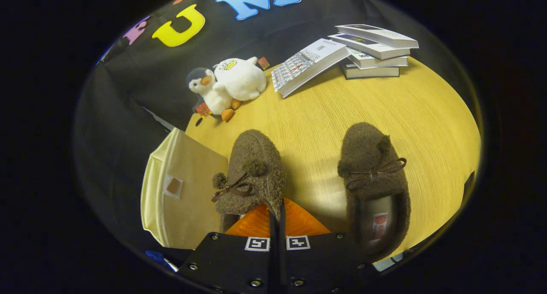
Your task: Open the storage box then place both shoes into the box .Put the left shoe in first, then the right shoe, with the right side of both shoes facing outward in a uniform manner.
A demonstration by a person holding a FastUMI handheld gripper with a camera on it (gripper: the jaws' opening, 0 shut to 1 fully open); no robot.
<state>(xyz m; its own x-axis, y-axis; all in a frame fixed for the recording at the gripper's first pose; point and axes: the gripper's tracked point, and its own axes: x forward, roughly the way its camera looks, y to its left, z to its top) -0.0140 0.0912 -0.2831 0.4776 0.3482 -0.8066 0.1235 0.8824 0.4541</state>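
Two brown fuzzy slippers with pompom bows point away from me on the wooden table [384, 106]. The left-hand slipper [252, 170] sits right at my fingers, and its heel end is hidden behind them. My gripper [277, 210] is shut, its fingers pinched together on the rim of that slipper's opening. The right-hand slipper [374, 178] lies flat beside it, apart from the fingers, with its insole showing. A cream fabric storage box [183, 200] with a small label pocket stands to the left of the held slipper, by the table's edge. I cannot tell whether the box is open.
Two plush penguins [228, 86] lie at the table's far left corner. A stack of books [372, 54], with one book leaning against it, sits at the far side. Bare wood lies between the slippers and the books.
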